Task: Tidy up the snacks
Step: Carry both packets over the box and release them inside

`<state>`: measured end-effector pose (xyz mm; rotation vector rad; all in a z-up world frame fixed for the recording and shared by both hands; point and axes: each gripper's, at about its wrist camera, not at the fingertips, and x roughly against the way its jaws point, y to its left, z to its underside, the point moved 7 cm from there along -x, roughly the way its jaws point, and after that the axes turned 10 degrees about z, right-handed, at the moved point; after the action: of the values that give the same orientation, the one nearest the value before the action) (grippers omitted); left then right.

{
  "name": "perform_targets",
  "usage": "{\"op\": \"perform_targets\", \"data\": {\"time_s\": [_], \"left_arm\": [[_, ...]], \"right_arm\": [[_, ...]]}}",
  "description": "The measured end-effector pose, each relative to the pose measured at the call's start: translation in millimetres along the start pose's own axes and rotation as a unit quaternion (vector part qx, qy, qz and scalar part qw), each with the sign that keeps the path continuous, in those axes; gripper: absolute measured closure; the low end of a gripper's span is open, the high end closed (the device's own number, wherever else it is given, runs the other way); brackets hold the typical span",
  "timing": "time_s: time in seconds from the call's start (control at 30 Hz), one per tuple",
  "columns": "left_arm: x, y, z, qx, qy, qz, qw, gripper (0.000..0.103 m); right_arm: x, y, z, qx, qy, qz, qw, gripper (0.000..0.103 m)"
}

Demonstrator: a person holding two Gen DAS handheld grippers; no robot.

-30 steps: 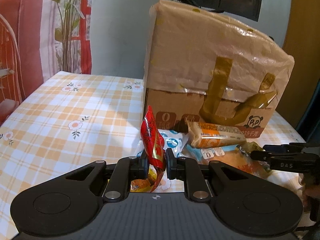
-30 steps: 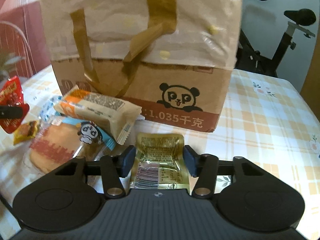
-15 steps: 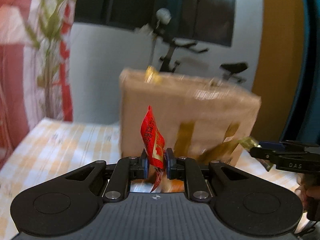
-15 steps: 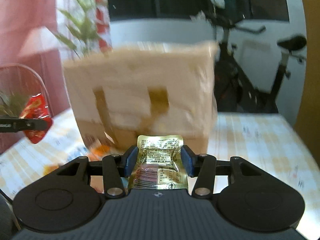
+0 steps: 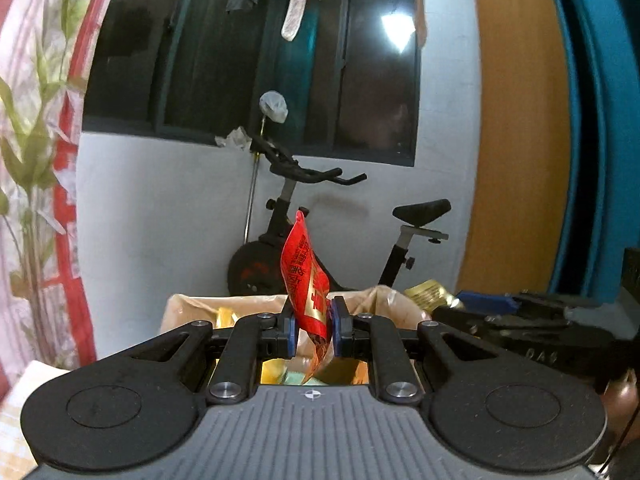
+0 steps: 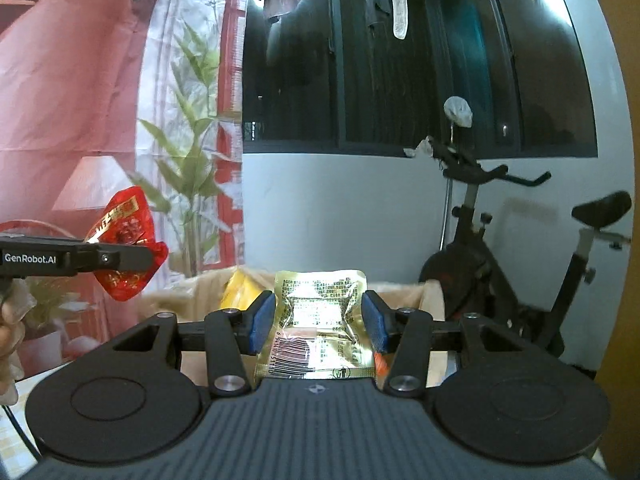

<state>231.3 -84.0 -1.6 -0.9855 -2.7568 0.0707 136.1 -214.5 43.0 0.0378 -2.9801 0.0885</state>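
My left gripper is shut on a red snack packet and holds it upright above the open top of the cardboard box. My right gripper is shut on a gold foil snack packet, also above the box's open top. The box is lined with a tan bag and has yellow packets inside. In the right wrist view the left gripper with the red packet shows at the left. In the left wrist view the right gripper with the gold packet shows at the right.
An exercise bike stands behind the box against a grey wall under a dark window. A red and white curtain with a plant print hangs at the left. A corner of the checked tablecloth shows at the lower left.
Both grippers have risen from the table with their packets and now hover over the box's open top. The snack pile on the table has dropped out of view.
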Motion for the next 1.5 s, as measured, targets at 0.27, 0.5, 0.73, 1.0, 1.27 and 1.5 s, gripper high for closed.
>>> {"op": "perform_targets", "data": {"time_s": [0.27,0.5,0.73,1.0,1.27,1.5], "left_arm": [[-69.4,15.1,13.3,0.043,0.054,0.007,0.9976,0.084],[-88.1,25.3,31.2,0.024,0.109,-0.003,0.9937,0.058],[-50.3,40.5,24.1,0.031,0.104,-0.015,0.9940,0.051],[20.3,51.2,30.4,0.038,0.104,-0.025,0.9935,0.051],[72.9,68.7,72.4,0.067,0.126,-0.063,0.9877,0.051],[91.7,83.0,109.9,0.101,0.139,-0.081,0.9817,0.052]], "right_arm": [[-66.3,-9.4,5.7,-0.002,0.053,0.017,0.998,0.053],[-80.1,-8.3,27.0,-0.003,0.091,0.017,0.996,0.044],[-62.2,-7.7,25.4,-0.002,0.093,0.023,0.995,0.035],[-18.4,7.0,19.4,-0.027,0.078,0.001,0.997,0.033],[18.7,31.5,49.2,-0.047,0.091,-0.009,0.995,0.024],[16.4,57.1,100.3,-0.031,0.168,-0.017,0.985,0.021]]}}
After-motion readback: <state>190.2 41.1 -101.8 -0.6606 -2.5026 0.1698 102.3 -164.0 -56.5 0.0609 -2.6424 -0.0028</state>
